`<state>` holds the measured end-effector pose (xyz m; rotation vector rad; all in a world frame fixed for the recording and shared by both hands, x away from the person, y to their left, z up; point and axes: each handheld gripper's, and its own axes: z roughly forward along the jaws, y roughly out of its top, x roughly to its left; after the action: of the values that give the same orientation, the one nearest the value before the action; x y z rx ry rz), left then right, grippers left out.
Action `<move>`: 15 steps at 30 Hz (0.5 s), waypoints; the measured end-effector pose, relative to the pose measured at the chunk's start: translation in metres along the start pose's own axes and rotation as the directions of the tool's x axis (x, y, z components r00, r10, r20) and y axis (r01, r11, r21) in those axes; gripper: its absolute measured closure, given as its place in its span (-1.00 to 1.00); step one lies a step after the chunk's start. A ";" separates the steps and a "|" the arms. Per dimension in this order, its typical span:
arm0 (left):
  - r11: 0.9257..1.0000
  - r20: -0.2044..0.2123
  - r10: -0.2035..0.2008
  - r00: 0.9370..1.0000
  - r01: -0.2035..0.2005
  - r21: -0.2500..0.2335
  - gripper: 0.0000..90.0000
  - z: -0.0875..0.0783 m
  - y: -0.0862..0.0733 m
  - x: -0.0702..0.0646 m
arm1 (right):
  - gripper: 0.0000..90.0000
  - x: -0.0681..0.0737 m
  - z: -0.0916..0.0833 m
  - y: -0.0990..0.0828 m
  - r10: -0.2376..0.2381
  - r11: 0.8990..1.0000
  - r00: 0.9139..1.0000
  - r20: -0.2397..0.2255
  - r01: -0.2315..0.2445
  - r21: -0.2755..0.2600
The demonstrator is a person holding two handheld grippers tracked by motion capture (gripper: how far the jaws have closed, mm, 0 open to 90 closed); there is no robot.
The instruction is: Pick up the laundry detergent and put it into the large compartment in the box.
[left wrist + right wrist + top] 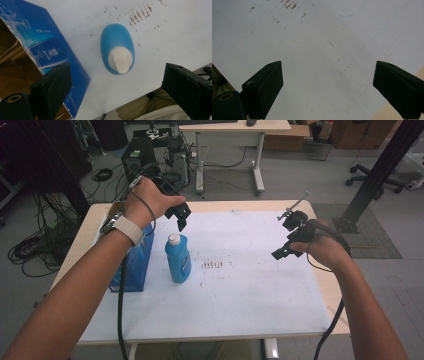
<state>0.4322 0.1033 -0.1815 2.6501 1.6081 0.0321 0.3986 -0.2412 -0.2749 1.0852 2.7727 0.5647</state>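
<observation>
Under left gripper (116, 92): bottle (117, 48) standing upright, jaws spread wide, holding nothing
Beside bottle: blue box (42, 47), open top
Right gripper (328, 91): jaws wide apart too, empty, over bare white sheet (317, 50)

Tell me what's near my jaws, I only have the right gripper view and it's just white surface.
Observer: The right gripper hangs over the table's white sheet, jaws apart, with nothing between them.
Operator: Report the left side.
Observer: The left gripper hovers open just above a blue bottle with a white cap.
Operator: Say how the bottle stands.
Observer: Upright, beside an open blue box at the table's left edge.
</observation>
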 end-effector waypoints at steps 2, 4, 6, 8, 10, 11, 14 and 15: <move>1.000 0.001 -0.003 1.000 0.003 0.001 -0.79 0.002 0.000 0.000 | -0.79 0.000 0.000 0.000 -0.002 1.000 1.000 -0.001 0.002 -0.003; 1.000 0.006 -0.004 1.000 0.004 0.005 -0.79 0.005 0.000 0.000 | -0.79 0.000 0.000 0.000 -0.001 1.000 1.000 -0.001 0.001 -0.003; 1.000 0.009 -0.003 1.000 0.002 0.009 -0.79 0.008 0.001 0.000 | -0.79 0.000 0.000 -0.001 0.000 1.000 1.000 -0.001 0.000 -0.001; 1.000 0.013 -0.005 1.000 0.004 0.013 -0.79 0.011 0.001 0.000 | -0.79 0.000 0.001 -0.001 0.000 1.000 1.000 -0.002 0.000 -0.002; 1.000 0.017 -0.008 1.000 0.008 0.009 -0.79 0.013 0.001 0.000 | -0.79 0.000 0.001 -0.001 -0.001 1.000 1.000 -0.003 0.001 -0.002; 1.000 0.015 -0.011 1.000 0.011 0.010 -0.79 0.014 0.001 0.001 | -0.79 0.000 0.002 -0.001 0.000 1.000 1.000 -0.004 0.000 -0.001; 1.000 0.013 -0.012 1.000 0.011 0.014 -0.79 0.018 0.002 0.001 | -0.79 0.000 0.002 -0.001 0.001 1.000 1.000 -0.004 -0.001 0.000; 1.000 0.016 -0.016 1.000 0.016 0.015 -0.79 0.019 0.002 0.001 | -0.79 0.000 0.002 -0.001 0.002 1.000 1.000 -0.004 -0.002 -0.001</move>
<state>0.4347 0.1028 -0.2001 2.6415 1.6305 -0.0019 0.3985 -0.2416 -0.2777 1.0887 2.7747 0.5689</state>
